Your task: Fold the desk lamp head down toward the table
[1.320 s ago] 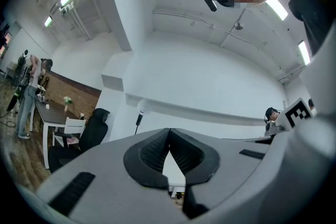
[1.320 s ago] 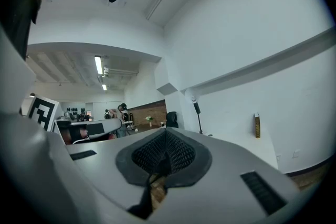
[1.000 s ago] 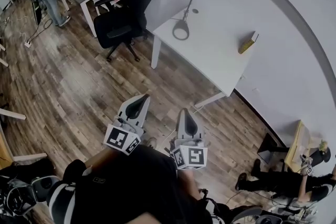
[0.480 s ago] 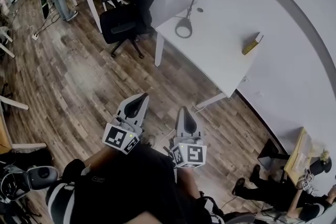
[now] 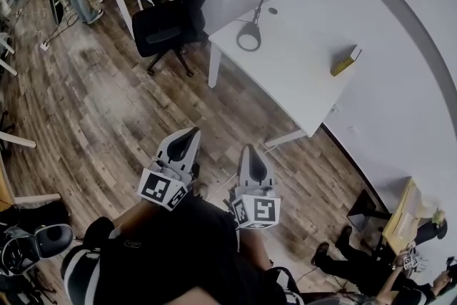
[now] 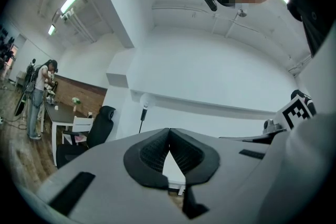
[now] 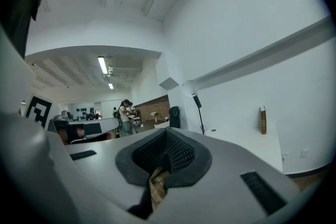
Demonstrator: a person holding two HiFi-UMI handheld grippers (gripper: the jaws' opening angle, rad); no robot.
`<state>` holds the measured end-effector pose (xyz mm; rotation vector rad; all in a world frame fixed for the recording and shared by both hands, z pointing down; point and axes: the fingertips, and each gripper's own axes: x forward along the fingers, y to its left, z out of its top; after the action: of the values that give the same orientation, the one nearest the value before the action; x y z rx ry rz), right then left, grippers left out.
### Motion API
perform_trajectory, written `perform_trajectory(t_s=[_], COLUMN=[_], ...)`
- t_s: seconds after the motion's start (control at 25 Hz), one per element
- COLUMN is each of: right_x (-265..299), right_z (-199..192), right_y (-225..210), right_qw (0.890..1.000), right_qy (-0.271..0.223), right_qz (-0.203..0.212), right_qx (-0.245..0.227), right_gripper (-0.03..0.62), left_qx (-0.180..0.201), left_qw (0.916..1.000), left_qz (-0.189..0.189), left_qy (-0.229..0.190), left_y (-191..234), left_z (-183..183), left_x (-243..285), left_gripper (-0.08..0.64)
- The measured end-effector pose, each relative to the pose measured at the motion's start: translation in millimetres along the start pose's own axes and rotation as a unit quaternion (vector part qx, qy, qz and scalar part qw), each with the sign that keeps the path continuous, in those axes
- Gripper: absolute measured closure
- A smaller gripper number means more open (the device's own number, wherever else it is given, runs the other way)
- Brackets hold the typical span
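Plank floor (image 5: 107, 103) runs up to a white surface (image 5: 300, 82) set against a white wall (image 5: 385, 25). The lamp (image 5: 261, 0) stands at the surface's end nearest a black chair (image 5: 171, 18) — head raised on a straight arm, ring base flat on the top. A yellow book (image 5: 344, 61) stands well apart from it. The left claw (image 5: 190, 133) and right claw (image 5: 247, 151) hang over the floor, well short of the surface — both pressed together, pinching nothing. Each carries a black-and-white marker cube (image 5: 164, 189).
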<state>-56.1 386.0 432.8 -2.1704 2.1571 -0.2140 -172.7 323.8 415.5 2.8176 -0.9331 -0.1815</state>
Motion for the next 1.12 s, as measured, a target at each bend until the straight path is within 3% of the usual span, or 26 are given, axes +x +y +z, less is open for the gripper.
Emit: perform_trajectory(t_s=[0.24, 0.84, 1.12], right_x=[56, 230, 271], right_z=[-1, 26, 30], right_y=[-13, -31, -44], right_qw=[1.000, 0.999, 0.998], right_qy=[0.013, 0.019, 0.020], right_qz=[-0.011, -0.043, -0.052], right_qx=[-0.008, -0.027, -0.025], right_gripper=[0.580, 0.580, 0.580], left_qx=[-0.020, -0.031, -0.042], left_qw=[0.9997, 0.9992, 0.9989], left_qz=[-0.009, -0.023, -0.021], left_qy=[-0.003, -0.007, 0.001], left_y=[40, 177, 206], left_z=[-3, 23, 18], left_x=[53, 174, 205], left_gripper=[0.534, 0.534, 0.535])
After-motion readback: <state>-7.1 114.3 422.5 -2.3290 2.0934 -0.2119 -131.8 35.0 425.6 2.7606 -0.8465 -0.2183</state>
